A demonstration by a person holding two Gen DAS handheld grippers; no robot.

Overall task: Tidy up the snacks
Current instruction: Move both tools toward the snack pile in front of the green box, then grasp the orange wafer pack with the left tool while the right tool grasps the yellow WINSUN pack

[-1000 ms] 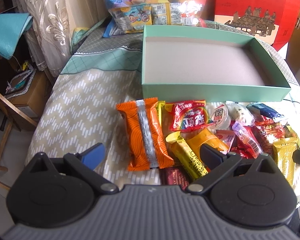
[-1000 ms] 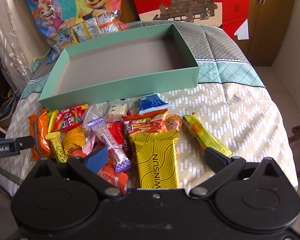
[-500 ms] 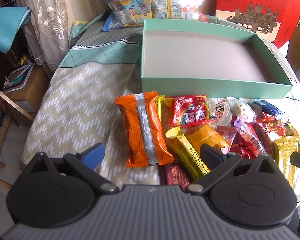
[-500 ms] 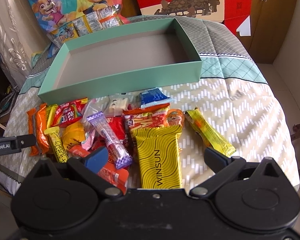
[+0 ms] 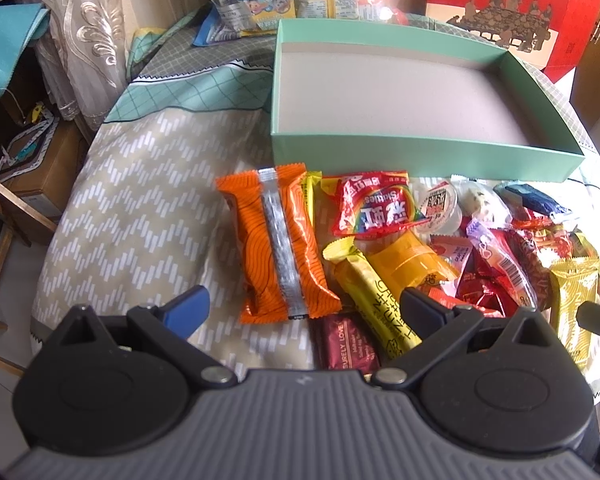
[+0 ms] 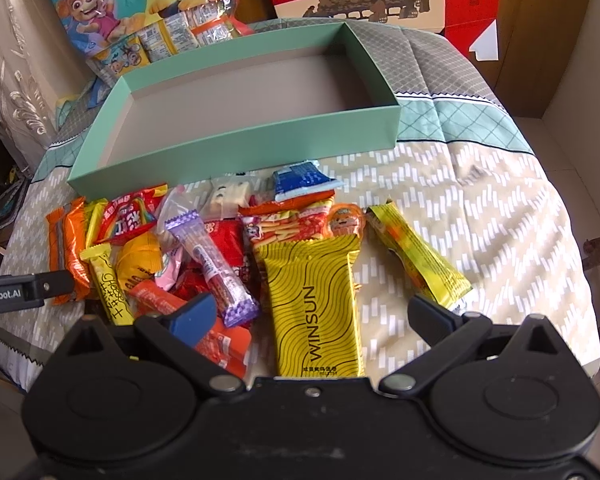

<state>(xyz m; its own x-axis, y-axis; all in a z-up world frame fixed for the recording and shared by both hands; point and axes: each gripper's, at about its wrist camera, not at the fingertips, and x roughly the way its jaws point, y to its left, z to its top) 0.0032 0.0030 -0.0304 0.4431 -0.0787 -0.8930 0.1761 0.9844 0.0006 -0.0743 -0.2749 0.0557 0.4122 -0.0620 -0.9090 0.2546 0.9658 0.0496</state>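
Left wrist view: I see a table draped in a beige cloth with white chevron dashes (image 5: 140, 208), a teal-and-grey checked band across its far part. Patterned curtain (image 5: 84, 28) at far left, wooden chair parts beside the left edge. Red printed carton (image 5: 512, 4) and a cartoon snack bag (image 6: 140, 4) stand at the far edge; wooden cabinet door (image 6: 548, 32) at far right.

Mint-green box (image 5: 420, 148), open-topped, nothing in it, sits mid-table, long axis running left to right, its near wall facing me.

Snack pile lies between the box's near wall and the near edge. Orange packet (image 5: 280, 244) is leftmost, seam up, long axis running near to far, slightly tilted. Red Skittles bag (image 5: 374, 208) just right of it, close to the box wall. Yellow cheese stick (image 5: 370, 292) angles near-right.

Right wrist view: yellow WINSUN packet (image 6: 318, 296) lies lengthwise toward the box, lettering running along it. Yellow-green stick (image 6: 416, 256) lies apart at the pile's right, slanting toward the near-right corner. Purple-ended tube (image 6: 212, 264) slants likewise.

Left gripper (image 5: 300, 308) hangs over the orange packet's near end, fingers spread wide, gripping nothing. Right gripper (image 6: 312, 316) hangs over the WINSUN packet's near half, fingers likewise wide apart, nothing between them.
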